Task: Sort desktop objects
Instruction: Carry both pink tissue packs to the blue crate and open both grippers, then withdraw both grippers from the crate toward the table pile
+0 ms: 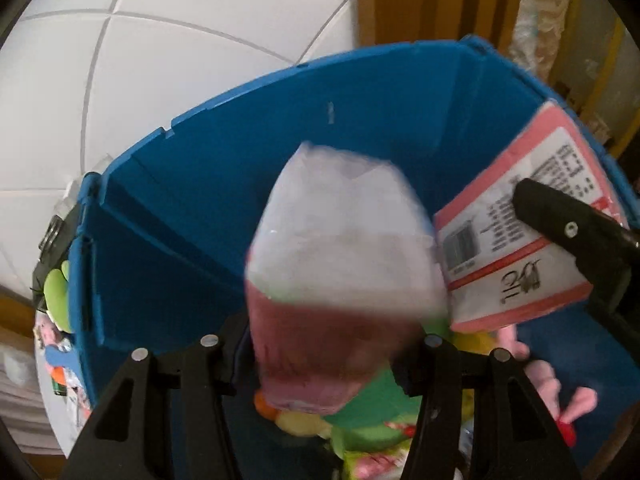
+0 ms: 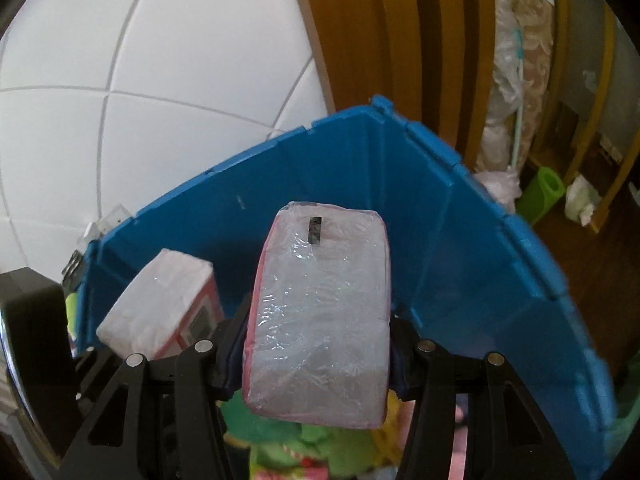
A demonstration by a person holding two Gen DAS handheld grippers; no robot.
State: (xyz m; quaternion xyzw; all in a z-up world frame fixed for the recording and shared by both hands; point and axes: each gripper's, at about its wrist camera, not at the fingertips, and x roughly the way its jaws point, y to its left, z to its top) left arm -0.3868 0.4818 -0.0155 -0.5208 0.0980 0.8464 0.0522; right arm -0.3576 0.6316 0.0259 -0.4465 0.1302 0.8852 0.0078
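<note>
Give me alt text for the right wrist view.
The right gripper clamps a pink plastic-wrapped tissue pack above an open blue bin holding soft toys. A second tissue pack hangs lower left.

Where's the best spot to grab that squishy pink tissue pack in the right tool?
By its two long flat pink sides, coming from the bottom end, as the right tool holds the tissue pack now over the blue bin. The sides are parallel; the wrapped top bulges and looks slippery.

Two tissue packs (image 2: 316, 316), one blue bin (image 2: 460, 248)
</note>
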